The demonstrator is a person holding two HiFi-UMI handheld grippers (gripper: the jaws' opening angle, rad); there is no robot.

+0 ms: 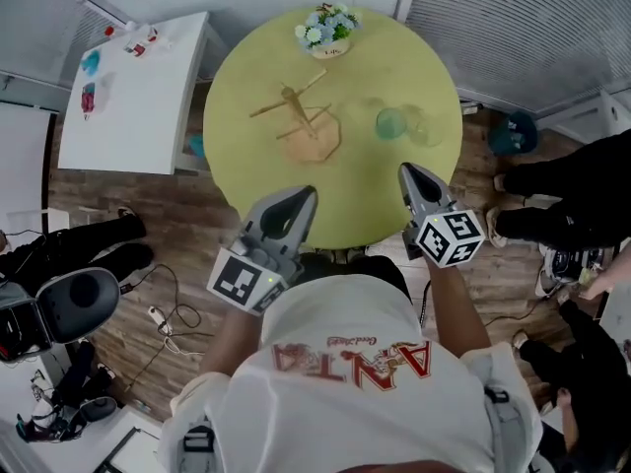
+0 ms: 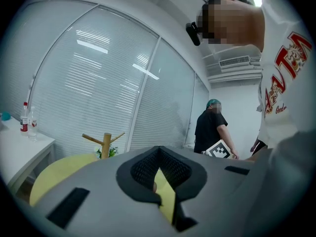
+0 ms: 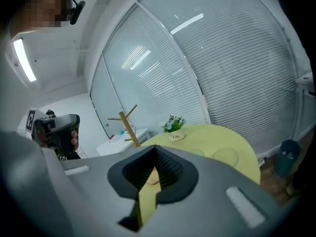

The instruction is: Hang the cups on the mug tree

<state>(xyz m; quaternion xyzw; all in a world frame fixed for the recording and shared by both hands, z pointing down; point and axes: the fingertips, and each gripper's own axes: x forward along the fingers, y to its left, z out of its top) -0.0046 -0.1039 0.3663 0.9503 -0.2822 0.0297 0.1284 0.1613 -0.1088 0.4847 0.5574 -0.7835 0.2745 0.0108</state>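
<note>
Cool, even indoor light; ceiling strip lamp point(image 3: 22, 58) glares; gripper views fisheye-bent, corners dark, foreground blurred.

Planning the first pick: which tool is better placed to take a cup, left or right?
Likely right. The right tool points straight at the green cup and the clear cup beside it, both right of the mug tree. The left tool faces the tree's base, farther off. Both tools are shut, empty.

Wooden mug tree point(image 1: 301, 116); translucent glassy cups point(image 1: 391, 123); matt smooth table point(image 1: 394, 57).
</note>
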